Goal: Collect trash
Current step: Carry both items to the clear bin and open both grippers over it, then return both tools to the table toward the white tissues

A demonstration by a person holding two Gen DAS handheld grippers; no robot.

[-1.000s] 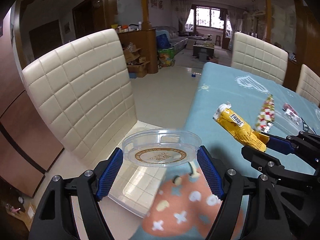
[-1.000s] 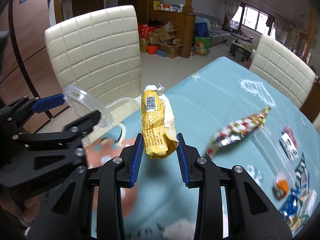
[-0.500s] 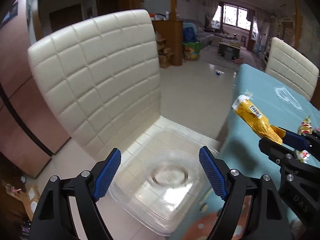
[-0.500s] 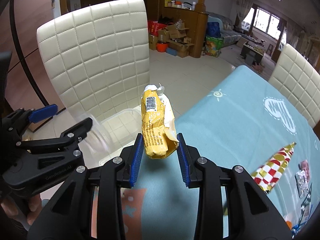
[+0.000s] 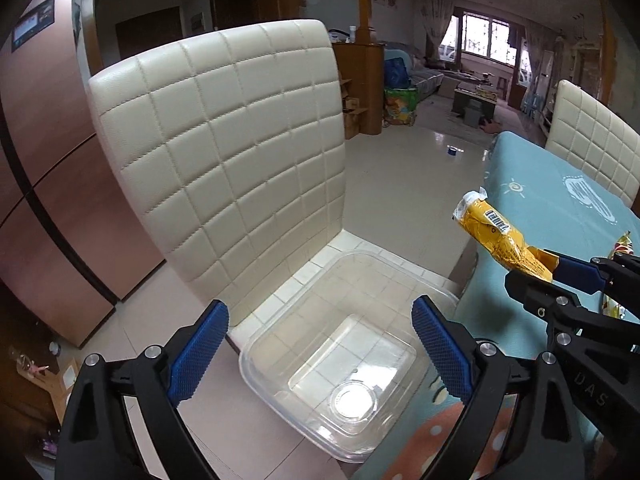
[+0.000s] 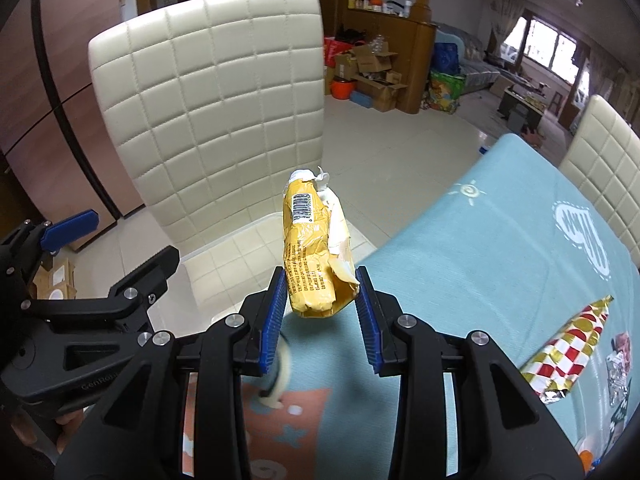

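My left gripper point(image 5: 320, 344) hangs over a clear plastic bin point(image 5: 256, 364) on the chair seat. Its jaws are opening, with nothing between them. A round clear lid point(image 5: 354, 402) lies on the bin's bottom. My right gripper point(image 6: 322, 308) is shut on the lower end of a crumpled yellow wrapper point(image 6: 310, 248), which sticks up and forward over the table's edge. In the left wrist view the same yellow wrapper point(image 5: 492, 232) shows at the right, beside the bin. The left gripper point(image 6: 120, 240) appears at the lower left of the right wrist view.
A cream quilted chair point(image 5: 224, 152) stands behind the bin. The table with the light blue cloth point(image 6: 500, 260) bears a red, white and gold checked wrapper point(image 6: 568, 348) and small wrappers point(image 6: 618, 368) at its right. A second cream chair point(image 6: 600, 168) stands beyond it.
The clear lid has left the left gripper and dropped into the bin, and the left jaws have widened. Both grippers have moved left, from over the table toward the chair.
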